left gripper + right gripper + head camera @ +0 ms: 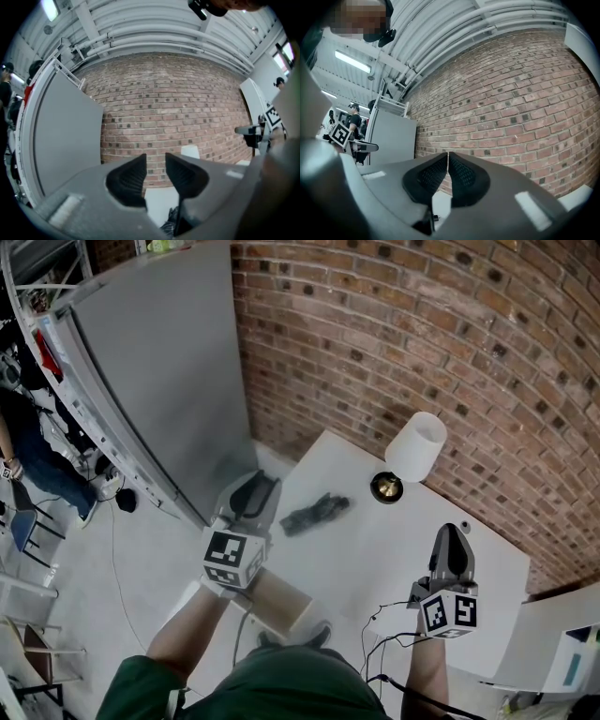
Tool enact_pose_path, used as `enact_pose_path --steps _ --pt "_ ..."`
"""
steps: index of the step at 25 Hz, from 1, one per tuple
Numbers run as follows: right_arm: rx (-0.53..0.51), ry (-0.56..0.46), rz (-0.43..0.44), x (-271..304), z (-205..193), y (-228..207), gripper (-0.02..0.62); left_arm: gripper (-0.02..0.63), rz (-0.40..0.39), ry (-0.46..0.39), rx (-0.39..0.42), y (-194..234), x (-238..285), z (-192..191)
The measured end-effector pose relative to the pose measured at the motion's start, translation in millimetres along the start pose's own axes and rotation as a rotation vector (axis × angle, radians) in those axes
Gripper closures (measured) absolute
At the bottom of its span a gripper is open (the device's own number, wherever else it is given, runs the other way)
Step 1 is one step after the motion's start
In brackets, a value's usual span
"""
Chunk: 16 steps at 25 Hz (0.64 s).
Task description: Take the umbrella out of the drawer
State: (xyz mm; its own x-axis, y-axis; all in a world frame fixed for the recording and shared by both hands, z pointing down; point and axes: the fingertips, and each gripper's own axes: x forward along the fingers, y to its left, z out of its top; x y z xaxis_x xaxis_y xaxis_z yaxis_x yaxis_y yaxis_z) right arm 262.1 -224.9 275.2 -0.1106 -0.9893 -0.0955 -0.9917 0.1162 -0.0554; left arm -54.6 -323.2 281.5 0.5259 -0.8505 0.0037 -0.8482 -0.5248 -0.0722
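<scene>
A dark folded umbrella lies on the white cabinet top, just right of my left gripper. That gripper's jaws stand a small gap apart with nothing between them, so it is open. In the left gripper view a bit of the umbrella shows low down, beneath the jaws. My right gripper hovers over the right part of the top, well away from the umbrella. Its fingertips meet in the right gripper view, and it is shut on nothing.
A lamp with a white shade and a brass base stands at the back of the top, against the brick wall. A tall grey panel rises at the left. A tan box shape juts out under my left forearm.
</scene>
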Motion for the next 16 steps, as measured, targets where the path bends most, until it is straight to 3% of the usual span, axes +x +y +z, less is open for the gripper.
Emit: enact_pose_path --steps 16 --pt "-0.017 0.009 -0.004 -0.8 -1.0 6.1 0.586 0.482 0.012 -0.012 -0.006 8.1 -7.5 1.1"
